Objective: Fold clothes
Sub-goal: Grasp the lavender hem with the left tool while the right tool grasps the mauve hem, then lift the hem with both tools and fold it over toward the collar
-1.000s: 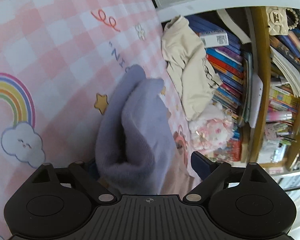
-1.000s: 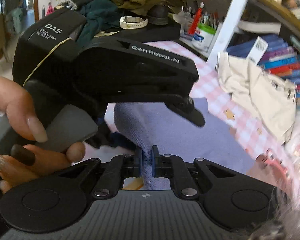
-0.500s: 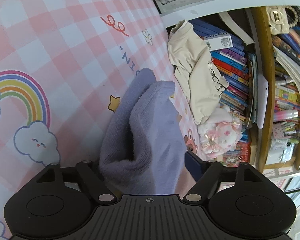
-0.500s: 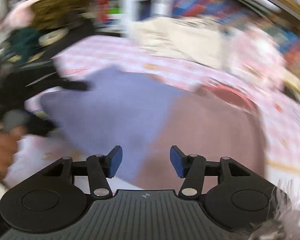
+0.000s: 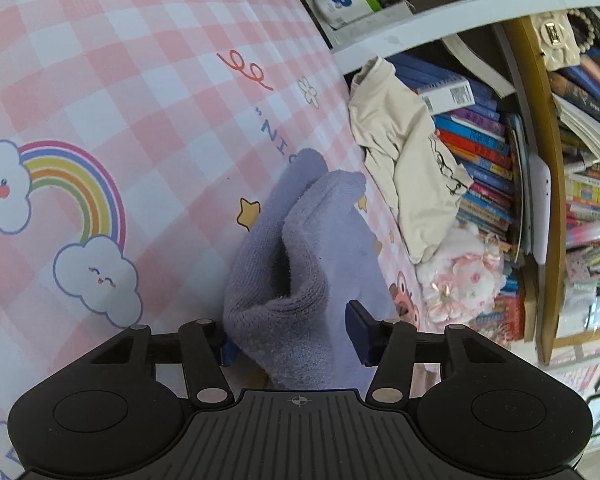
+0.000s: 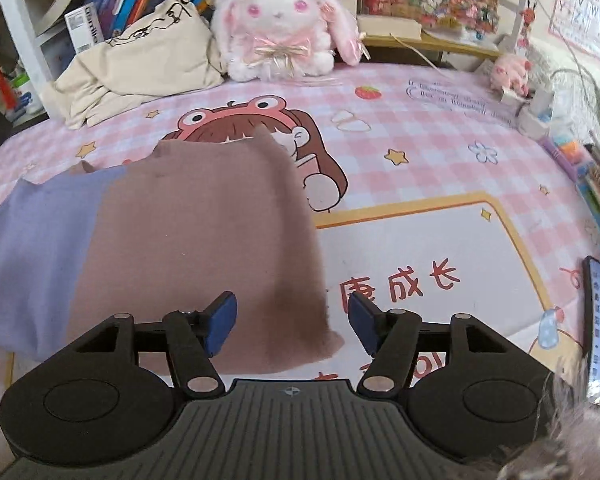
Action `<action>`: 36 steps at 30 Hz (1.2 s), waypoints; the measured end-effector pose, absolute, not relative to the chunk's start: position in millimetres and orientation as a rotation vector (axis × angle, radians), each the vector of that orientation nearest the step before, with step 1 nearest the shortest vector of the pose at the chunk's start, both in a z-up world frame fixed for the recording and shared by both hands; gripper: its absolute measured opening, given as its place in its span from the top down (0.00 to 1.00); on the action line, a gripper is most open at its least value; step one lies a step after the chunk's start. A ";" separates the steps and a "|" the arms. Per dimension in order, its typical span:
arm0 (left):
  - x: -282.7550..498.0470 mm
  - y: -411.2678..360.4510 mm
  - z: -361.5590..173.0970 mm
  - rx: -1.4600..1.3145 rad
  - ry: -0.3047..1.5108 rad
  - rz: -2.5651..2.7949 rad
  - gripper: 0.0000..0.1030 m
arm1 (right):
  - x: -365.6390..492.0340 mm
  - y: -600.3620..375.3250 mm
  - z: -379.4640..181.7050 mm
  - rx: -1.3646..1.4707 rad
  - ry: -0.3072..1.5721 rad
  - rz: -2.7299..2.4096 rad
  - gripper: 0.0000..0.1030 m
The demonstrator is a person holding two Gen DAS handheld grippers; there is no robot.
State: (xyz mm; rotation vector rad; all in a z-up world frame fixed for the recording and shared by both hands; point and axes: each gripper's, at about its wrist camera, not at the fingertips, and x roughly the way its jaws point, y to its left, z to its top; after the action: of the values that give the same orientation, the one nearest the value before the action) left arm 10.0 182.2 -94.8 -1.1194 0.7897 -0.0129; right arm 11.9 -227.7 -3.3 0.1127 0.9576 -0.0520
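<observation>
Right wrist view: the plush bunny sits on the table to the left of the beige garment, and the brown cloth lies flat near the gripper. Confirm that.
Not quite. The right wrist view shows the plush bunny to the right of the beige garment, not the left. The rest stands: the brown cloth lies flat on the table, near the right gripper.

My left gripper (image 5: 292, 334) sits low over the pink checked cloth (image 5: 140, 92). Its jaws have just been closing, with a bunched fold of the lavender garment (image 5: 300, 264) between them; my left pad touches the fabric, the right pad still stands clear of it. The garment runs ahead from the claw. Ahead-right: cream garment (image 5: 400, 168) draped against a shelf of books (image 5: 484, 168), pink plush toy (image 5: 460, 280) just right of the claw. Rainbow print (image 5: 76, 184) ahead-left.
</observation>
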 end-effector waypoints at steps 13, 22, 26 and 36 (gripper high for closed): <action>3.4 169.7 -92.0 -1.188 0.730 0.143 0.51 | 49.3 -286.0 -10.6 0.251 0.907 0.143 0.48; 4.2 151.3 -82.7 -1.066 0.706 0.198 0.49 | 75.1 -293.3 -30.4 0.170 0.949 0.361 0.61; 3.6 145.1 -80.2 -1.036 0.694 0.227 0.55 | 80.1 -298.7 -38.1 0.191 0.964 0.426 0.67; -2.2 136.9 -75.9 -0.979 0.688 0.287 0.86 | 88.6 -306.3 -43.1 0.192 0.977 0.532 0.73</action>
State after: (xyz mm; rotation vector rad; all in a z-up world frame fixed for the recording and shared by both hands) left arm -2.2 136.9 -75.9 -0.9785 0.6877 0.2871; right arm 88.6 -306.3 -43.1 0.1921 0.9772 0.5318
